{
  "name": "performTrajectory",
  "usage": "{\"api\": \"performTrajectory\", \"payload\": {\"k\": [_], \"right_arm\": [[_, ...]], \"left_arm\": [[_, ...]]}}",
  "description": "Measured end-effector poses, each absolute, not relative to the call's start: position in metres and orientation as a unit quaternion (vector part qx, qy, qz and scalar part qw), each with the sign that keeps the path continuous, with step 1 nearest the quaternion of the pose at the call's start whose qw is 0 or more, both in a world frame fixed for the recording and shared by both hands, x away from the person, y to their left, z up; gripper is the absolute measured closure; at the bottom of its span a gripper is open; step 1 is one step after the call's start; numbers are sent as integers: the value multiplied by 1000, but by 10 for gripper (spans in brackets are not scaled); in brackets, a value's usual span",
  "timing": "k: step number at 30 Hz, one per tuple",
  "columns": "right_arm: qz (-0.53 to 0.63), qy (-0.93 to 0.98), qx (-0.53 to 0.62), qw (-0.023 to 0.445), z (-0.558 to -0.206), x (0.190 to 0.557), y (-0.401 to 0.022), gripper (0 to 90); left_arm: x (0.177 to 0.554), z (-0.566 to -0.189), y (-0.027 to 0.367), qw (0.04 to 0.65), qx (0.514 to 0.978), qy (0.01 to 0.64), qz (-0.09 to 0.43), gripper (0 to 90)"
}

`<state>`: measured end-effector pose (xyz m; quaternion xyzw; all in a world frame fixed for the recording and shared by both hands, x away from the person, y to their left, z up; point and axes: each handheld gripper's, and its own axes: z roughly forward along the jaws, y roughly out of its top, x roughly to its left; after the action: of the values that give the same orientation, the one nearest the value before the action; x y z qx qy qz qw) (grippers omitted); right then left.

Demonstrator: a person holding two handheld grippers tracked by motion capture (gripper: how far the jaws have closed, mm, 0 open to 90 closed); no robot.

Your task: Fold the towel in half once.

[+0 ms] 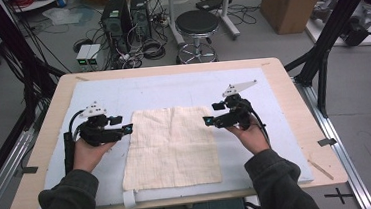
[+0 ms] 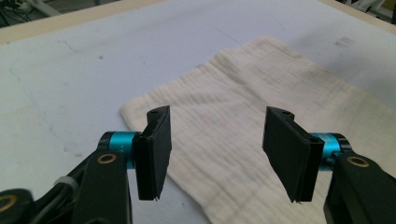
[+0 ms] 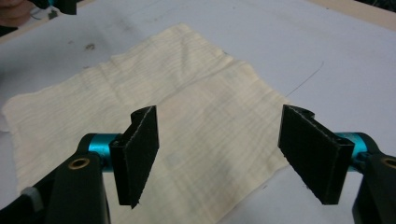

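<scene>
Lying flat on the white mat (image 1: 172, 88) is the cream cloth (image 1: 172, 145), square and unfolded. Hovering just beside the cloth's left edge is the left gripper (image 1: 128, 129), its jaws standing apart with nothing between them. Facing it from just beside the cloth's right edge is the right gripper (image 1: 208, 120), jaws likewise apart and holding nothing.
</scene>
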<state>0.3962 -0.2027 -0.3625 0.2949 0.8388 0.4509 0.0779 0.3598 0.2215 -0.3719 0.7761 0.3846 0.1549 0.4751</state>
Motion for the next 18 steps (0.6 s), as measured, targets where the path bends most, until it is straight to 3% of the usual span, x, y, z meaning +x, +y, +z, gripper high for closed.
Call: {"api": "performTrajectory", "payload": {"k": [7,18], "right_arm": [[440,842,303,83,-359,428,-193,384],[426,825,364,77,-396,470,-202,483]], "left_arm": [[384,-370,220,475,761,408,166,464],[420,-394,209,450,754,445,174,545]]}}
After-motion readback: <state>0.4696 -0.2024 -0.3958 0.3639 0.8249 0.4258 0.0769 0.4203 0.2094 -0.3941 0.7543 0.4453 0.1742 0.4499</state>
